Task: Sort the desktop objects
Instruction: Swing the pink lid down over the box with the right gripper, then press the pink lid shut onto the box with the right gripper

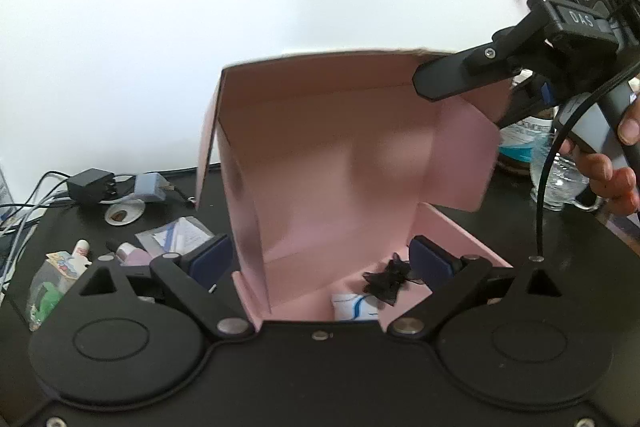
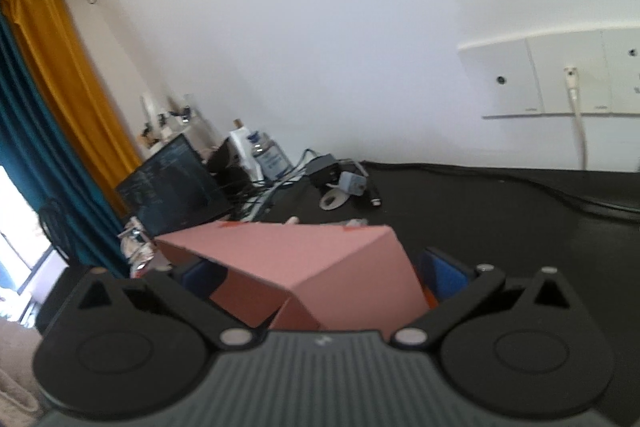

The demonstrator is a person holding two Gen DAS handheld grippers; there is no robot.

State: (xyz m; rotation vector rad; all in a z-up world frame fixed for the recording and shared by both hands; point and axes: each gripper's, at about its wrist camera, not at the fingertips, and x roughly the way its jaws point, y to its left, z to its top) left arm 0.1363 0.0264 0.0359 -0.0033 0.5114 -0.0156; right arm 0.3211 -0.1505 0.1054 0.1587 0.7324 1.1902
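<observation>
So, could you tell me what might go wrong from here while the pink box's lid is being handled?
The right claw sits at the raised lid of the pink box; a slip could drop the lid onto the left claw inside. The black bow and white packet could get pinched. A glass mug stands beside the box.

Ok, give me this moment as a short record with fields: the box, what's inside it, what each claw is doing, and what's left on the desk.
box: pink box, lid up
inside: black bow and white packet
right claw: at the lid's top edge; grip unclear
left claw: open, straddling the box's near corner, holding nothing
left on desk: clear pouch, small tubes, bagged item, chargers
</observation>
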